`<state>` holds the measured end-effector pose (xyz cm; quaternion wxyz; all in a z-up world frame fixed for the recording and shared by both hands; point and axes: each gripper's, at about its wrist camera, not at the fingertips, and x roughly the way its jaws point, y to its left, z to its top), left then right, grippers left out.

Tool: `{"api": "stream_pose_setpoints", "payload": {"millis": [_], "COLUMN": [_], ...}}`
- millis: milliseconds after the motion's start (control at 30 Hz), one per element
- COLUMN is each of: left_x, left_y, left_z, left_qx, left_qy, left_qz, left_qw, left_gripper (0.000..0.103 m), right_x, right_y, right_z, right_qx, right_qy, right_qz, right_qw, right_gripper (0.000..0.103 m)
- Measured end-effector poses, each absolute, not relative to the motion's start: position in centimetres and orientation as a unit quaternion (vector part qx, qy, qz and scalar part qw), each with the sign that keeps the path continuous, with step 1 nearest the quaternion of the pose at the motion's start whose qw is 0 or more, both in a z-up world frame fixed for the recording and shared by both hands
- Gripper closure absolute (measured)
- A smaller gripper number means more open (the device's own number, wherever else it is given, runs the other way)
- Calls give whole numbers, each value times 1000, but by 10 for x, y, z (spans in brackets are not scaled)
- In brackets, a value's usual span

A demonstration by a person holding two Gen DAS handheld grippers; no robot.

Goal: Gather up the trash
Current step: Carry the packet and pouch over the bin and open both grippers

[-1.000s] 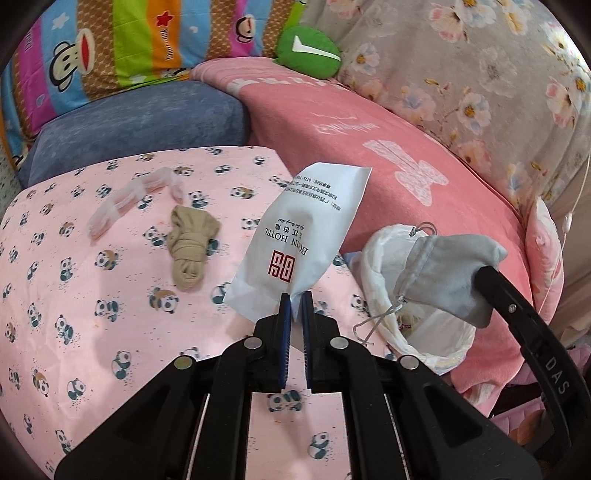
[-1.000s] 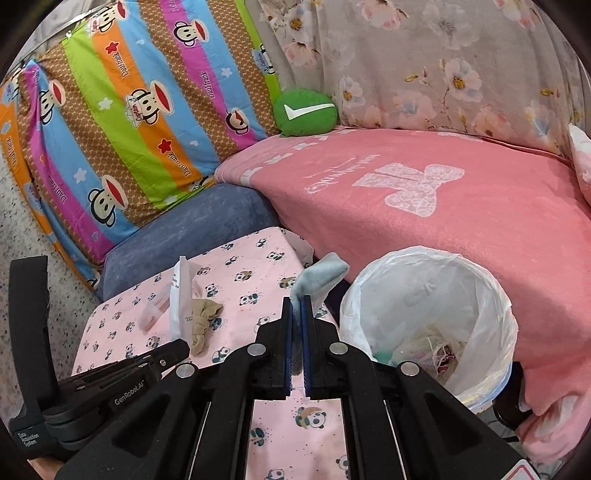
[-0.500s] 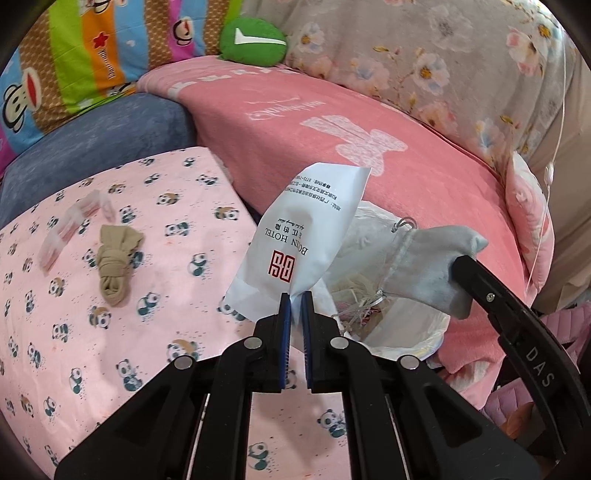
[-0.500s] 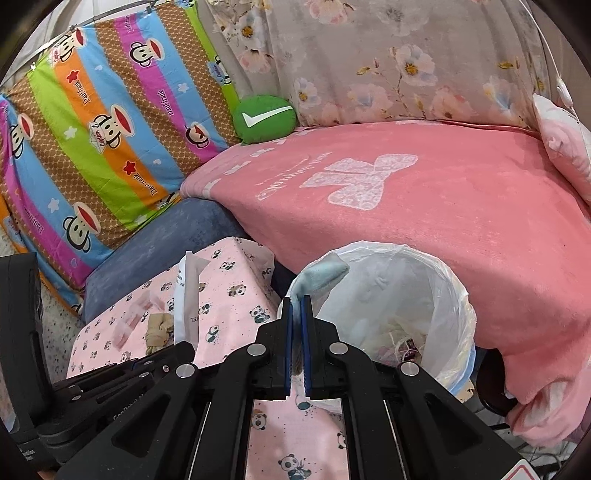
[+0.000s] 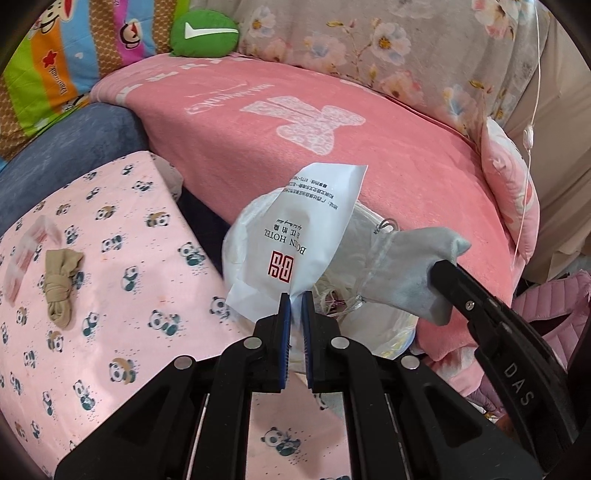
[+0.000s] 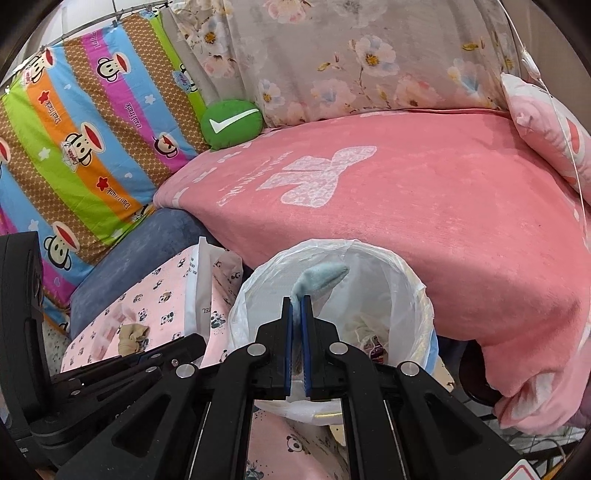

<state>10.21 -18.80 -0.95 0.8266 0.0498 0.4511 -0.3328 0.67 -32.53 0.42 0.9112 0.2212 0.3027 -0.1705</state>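
My left gripper (image 5: pixel 295 301) is shut on the lower edge of a white hotel packet (image 5: pixel 303 236) with red print, held upright over the near rim of the white-lined trash bin (image 5: pixel 240 240). My right gripper (image 6: pixel 296 304) is shut on a grey-blue cloth pouch (image 6: pixel 320 277), which hangs over the open bin (image 6: pixel 406 295). The left wrist view shows that pouch (image 5: pixel 406 266) at the right, pinched in the right gripper's black fingers (image 5: pixel 454 277). In the right wrist view the packet (image 6: pixel 201 280) stands edge-on at the left. Trash lies at the bin's bottom.
A tan knotted stocking (image 5: pixel 61 284) and a pale pink wrapper (image 5: pixel 26 254) lie on the panda-print pink sheet (image 5: pixel 122 229) at left. Behind the bin runs a pink blanket (image 5: pixel 295 122), with a green cushion (image 5: pixel 205 33), striped bedding and a floral cover beyond.
Both grippers have swung rightwards from above the panda sheet to above the bin, carrying the packet and the pouch. The stocking and wrapper have slid to the left edge of view.
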Motion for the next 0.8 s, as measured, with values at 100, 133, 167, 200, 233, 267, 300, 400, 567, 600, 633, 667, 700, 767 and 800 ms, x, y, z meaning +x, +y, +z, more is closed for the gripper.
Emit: {"api": "stream_pose_setpoints", "payload": {"millis": [100, 133, 167, 200, 233, 267, 300, 400, 567, 600, 633, 667, 700, 767, 800], "left_x": [103, 103, 104, 104, 105, 107, 109, 113, 120, 120, 120, 120, 121, 122, 122], "left_y": [-198, -201, -204, -206, -208, -208, -207, -203, -193, -191, -189, -186, -185, -181, -178], "left_z": [-11, -12, -12, -13, -13, -14, -15, -18, -25, -26, -26, -27, -27, -28, -28], "left_qx": [55, 55, 55, 55, 54, 50, 45, 44, 42, 44, 47, 50, 51, 51, 50], "left_qy": [452, 452, 452, 453, 453, 456, 459, 459, 464, 463, 460, 458, 457, 457, 457], "left_qz": [-339, -342, -343, -344, -343, -341, -339, -329, -310, -306, -301, -297, -294, -288, -286], "left_qw": [823, 822, 821, 821, 821, 821, 820, 824, 829, 831, 834, 836, 838, 840, 841], "left_gripper": [96, 96, 93, 92, 92, 84, 76, 72, 68, 66, 66, 65, 65, 65, 65], "right_x": [6, 6, 6, 6, 7, 8, 8, 13, 24, 26, 29, 31, 33, 35, 36], "right_y": [-332, -334, -336, -337, -338, -339, -340, -341, -339, -338, -337, -336, -334, -329, -327], "right_z": [1, 0, -1, -2, -3, -4, -5, -9, -17, -18, -19, -21, -22, -24, -24], "right_qx": [225, 226, 226, 227, 227, 227, 228, 226, 224, 224, 226, 226, 225, 223, 221], "right_qy": [304, 304, 305, 306, 307, 308, 309, 314, 322, 323, 326, 329, 331, 334, 335], "right_qz": [-176, -178, -179, -180, -182, -183, -183, -182, -177, -175, -172, -169, -168, -163, -162], "right_qw": [909, 908, 908, 907, 906, 906, 905, 904, 903, 902, 902, 901, 901, 901, 901], "right_gripper": [98, 98, 98, 98, 98, 98, 98, 98, 91, 89, 89, 89, 89, 89, 89]}}
